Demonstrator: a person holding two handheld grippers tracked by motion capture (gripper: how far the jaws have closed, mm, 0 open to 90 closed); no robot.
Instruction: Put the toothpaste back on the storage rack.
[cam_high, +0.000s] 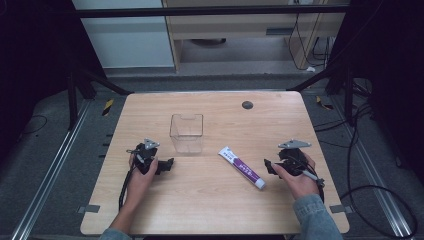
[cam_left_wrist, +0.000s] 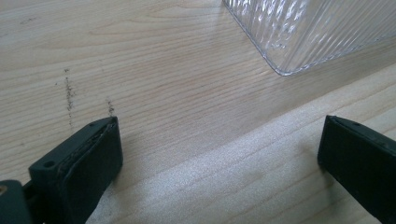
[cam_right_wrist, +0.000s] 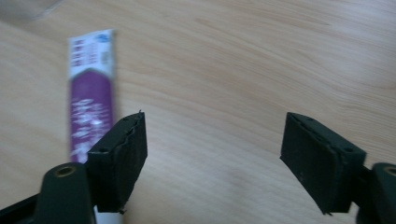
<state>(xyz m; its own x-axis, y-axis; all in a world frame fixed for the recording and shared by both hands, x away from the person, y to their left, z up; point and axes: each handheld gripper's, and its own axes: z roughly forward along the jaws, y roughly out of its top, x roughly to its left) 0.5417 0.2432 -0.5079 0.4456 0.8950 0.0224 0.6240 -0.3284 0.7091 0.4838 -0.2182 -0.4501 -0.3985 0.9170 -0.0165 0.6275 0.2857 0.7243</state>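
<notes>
Right of the clear container (cam_high: 186, 132): toothpaste tube (cam_high: 242, 167), flat on table (cam_high: 210, 200), not yet grasped. Right gripper (cam_high: 270, 167) beside it, jaws spread, empty. Left gripper (cam_high: 167, 164) likewise spread, empty. Pickup and placement outstanding.

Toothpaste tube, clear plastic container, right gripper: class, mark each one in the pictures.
toothpaste tube (cam_high: 242, 167): high view, middle of its purple body.
clear plastic container (cam_high: 186, 141): high view, near wall.
right gripper (cam_right_wrist: 212, 158): right gripper view, midway between its open jaws.
</notes>
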